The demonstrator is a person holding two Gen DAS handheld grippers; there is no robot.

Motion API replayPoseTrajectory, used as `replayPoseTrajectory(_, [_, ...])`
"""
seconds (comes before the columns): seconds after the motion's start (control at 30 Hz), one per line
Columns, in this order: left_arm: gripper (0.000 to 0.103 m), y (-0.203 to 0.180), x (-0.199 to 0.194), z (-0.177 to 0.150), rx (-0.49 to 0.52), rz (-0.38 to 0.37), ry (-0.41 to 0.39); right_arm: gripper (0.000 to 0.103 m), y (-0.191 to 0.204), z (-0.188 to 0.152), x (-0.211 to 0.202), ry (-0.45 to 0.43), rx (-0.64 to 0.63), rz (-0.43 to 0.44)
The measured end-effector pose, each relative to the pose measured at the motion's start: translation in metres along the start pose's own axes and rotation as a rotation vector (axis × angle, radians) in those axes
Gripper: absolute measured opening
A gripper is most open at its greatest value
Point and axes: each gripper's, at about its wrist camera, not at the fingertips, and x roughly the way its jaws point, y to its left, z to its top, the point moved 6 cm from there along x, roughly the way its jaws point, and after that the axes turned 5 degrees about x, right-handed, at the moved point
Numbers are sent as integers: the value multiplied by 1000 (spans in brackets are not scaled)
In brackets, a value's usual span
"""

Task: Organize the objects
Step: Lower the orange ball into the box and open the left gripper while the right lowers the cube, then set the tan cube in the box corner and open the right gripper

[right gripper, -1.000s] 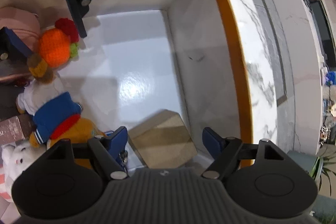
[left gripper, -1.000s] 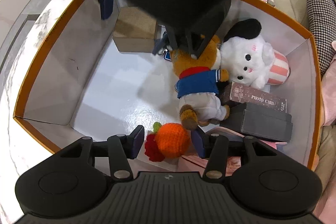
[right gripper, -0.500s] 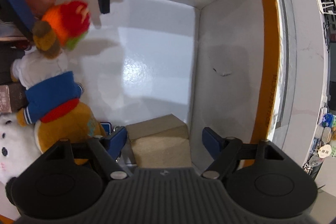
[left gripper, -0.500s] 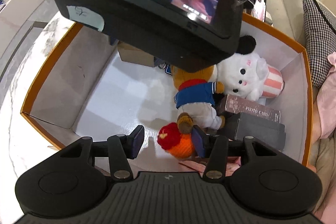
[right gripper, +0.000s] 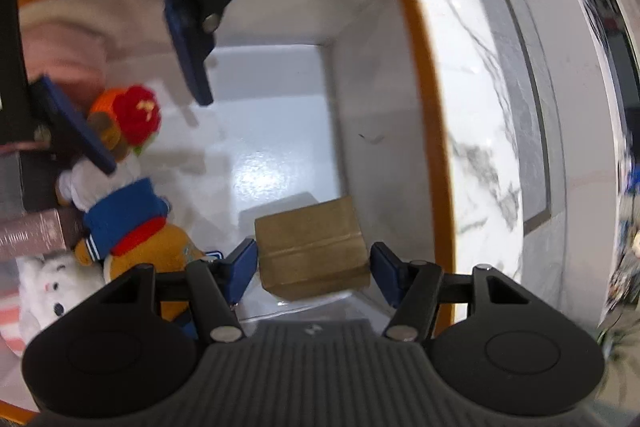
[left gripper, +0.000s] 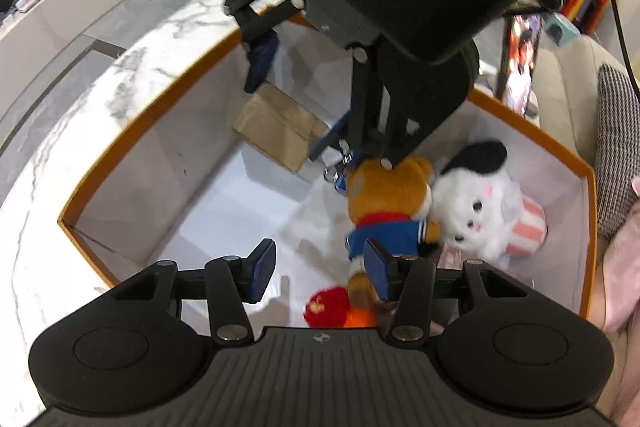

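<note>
Claws work over an orange-rimmed box [left gripper: 120, 155] on a marble bench [left gripper: 60, 131]. Nearest, the left claw [left gripper: 318, 269] hangs spread with nothing between its blue pads, just above a red-and-orange knitted toy [left gripper: 336, 311] and the feet of a bear plush [left gripper: 388, 203] in a blue jacket. Beside the bear lie a white plush dog [left gripper: 476, 211] with a black ear and a striped pink cup. Farther along the white floor, in the box's corner, the right claw [right gripper: 312, 269] straddles a small brown cardboard box [right gripper: 310, 247], its jaws closing with the pads at the carton's two sides; whether they press on it yet cannot be told.
</note>
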Motion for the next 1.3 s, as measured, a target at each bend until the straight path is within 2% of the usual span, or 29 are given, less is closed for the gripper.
replayPoseTrajectory(0.1, [56, 0, 6, 8, -6, 5, -15, 64, 14, -1, -7, -16, 45, 5])
replayPoseTrajectory(0.13, [53, 1, 10, 9, -7, 10, -18, 64, 31, -5, -13, -16, 60, 7])
replayPoseTrajectory(0.3, [48, 5, 30, 21, -11, 37, -63, 63, 29, -21, -6, 58, 32, -34])
replayPoseTrajectory(0.4, [46, 7, 41, 28, -6, 43, -76, 63, 27, -25, -10, 71, 69, -20])
replayPoseTrajectory(0.53, [45, 11, 51, 33, -2, 53, -88, 63, 20, -27, -22, 46, 149, 39])
replayPoseTrajectory(0.63, [38, 12, 60, 35, 10, 45, -67, 62, 16, -30, -22, 49, 144, 8])
replayPoseTrajectory(0.73, [37, 14, 60, 39, 22, 53, -69, 66, 11, -35, -27, 38, 126, -42])
replayPoseTrajectory(0.87, [37, 15, 60, 42, 49, 65, -87, 66, 10, -39, -38, 15, 139, -32])
replayPoseTrajectory(0.97, [37, 12, 61, 45, 74, 38, -90, 61, 10, -43, -42, -10, 141, -38])
replayPoseTrajectory(1.07, [37, 11, 64, 51, 108, 62, -95, 58, 11, -49, -51, -36, 167, -14])
replayPoseTrajectory(1.2, [37, 6, 82, 57, 112, 77, -35, 56, 9, -55, -70, -69, 197, -19])
replayPoseTrajectory(1.3, [32, 7, 89, 61, 114, 84, 14, 51, 12, -58, -79, -73, 194, -28])
